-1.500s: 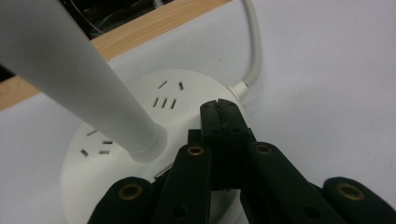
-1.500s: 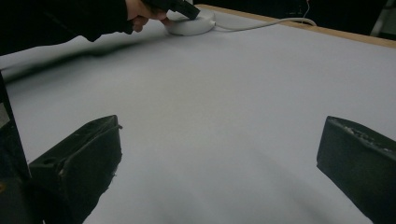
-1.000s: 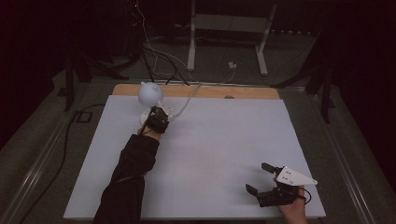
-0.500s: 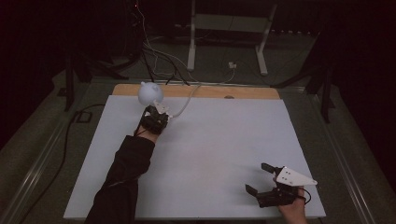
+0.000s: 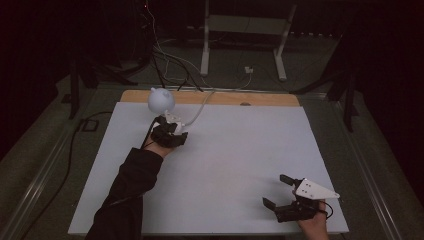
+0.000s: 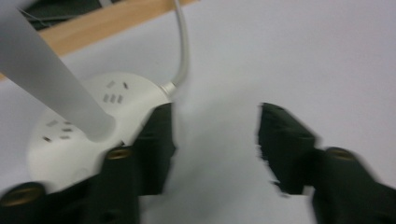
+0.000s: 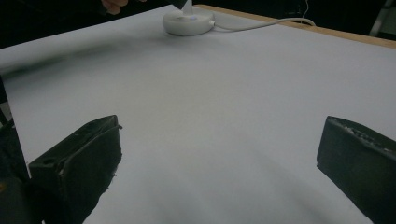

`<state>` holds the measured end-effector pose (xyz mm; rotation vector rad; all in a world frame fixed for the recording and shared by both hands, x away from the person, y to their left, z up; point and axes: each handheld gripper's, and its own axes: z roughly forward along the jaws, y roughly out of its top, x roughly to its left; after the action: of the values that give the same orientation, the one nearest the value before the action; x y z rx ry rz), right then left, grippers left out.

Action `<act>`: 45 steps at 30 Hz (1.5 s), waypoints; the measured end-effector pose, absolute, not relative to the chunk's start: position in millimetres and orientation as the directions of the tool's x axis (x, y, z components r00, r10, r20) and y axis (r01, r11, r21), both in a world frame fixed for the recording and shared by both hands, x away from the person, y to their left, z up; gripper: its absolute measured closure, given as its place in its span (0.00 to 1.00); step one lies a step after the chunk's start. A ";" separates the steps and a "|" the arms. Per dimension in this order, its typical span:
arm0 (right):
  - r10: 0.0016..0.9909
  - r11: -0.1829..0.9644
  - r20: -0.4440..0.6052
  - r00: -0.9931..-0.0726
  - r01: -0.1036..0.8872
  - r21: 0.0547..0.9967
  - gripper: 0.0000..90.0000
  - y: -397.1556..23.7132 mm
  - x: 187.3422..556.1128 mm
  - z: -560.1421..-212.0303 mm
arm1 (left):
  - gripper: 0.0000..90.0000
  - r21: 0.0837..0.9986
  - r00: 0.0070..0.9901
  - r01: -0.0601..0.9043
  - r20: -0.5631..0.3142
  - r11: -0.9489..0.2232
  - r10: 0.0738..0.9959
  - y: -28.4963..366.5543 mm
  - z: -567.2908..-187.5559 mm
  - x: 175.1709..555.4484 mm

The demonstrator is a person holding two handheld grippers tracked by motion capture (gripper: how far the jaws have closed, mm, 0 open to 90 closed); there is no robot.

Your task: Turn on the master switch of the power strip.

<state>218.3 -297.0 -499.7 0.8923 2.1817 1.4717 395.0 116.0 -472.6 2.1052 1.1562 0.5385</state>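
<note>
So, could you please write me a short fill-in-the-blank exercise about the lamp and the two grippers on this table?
1. The lamp base is round and ____ in colour.
2. The base lies beside the left gripper, not ____ its fingers.
3. The right gripper rests near the table's front edge with its fingers ____.
4. A white cable runs from the base toward the table's ____ far edge.

Missing words: white; between; open; wooden

White tabletop, round white socket base with cable, wooden far edge.
</note>
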 end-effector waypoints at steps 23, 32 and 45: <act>0.674 0.255 0.054 -0.737 0.300 0.919 0.00 -295.5 218.1 -499.0 | 0.00 0.639 0.680 0.593 -0.070 -0.491 0.730 134.3 -471.5 377.2; 0.673 0.255 0.053 -0.738 0.298 0.920 0.00 -294.6 217.7 -497.5 | 0.00 0.624 0.724 0.567 -0.066 -0.538 0.687 141.6 -472.0 361.7; 0.670 0.257 0.051 -0.741 0.295 0.920 0.00 -293.7 217.4 -497.4 | 0.00 0.628 0.753 0.546 -0.077 -0.555 0.654 159.1 -479.3 328.3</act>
<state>217.4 -293.7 -497.4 0.8832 2.1843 1.4794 328.3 159.1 -479.3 2.3013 0.8962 0.2175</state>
